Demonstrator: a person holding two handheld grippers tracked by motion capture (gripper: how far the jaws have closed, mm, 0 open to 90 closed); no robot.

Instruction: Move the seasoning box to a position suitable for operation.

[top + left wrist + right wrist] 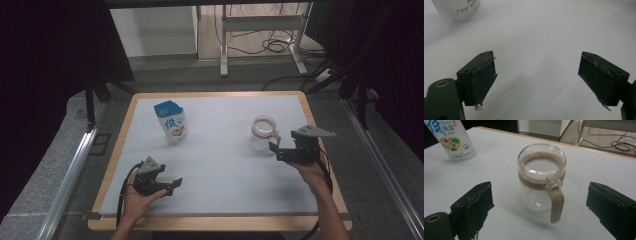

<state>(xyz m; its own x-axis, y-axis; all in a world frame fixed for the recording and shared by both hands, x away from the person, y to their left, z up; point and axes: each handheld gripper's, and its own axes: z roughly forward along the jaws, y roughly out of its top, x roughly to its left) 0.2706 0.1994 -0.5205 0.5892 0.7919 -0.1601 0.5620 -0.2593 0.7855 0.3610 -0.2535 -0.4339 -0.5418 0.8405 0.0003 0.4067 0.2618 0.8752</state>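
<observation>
A clear glass jug [262,134] with a tan band round its neck and a tan handle is standing upright on the right half of the pale table [215,165], well apart from the white and blue carton [171,121] that is standing toward the far left. The right gripper [274,148] is hovering just beside the jug on the person's side, its jaws spread wide with nothing pressed between them. In the right gripper view the jug [541,180] is sitting ahead of the two black pads [477,207], centred in the gap between them but beyond their tips, its handle pointing back toward the camera and touching neither pad. The left gripper [172,186] is resting low near the front left of the table, well away from both jug and carton, and its jaws are also standing wide apart over bare tabletop, with the carton's [456,10] base peeking in at the top left of the left gripper view.
</observation>
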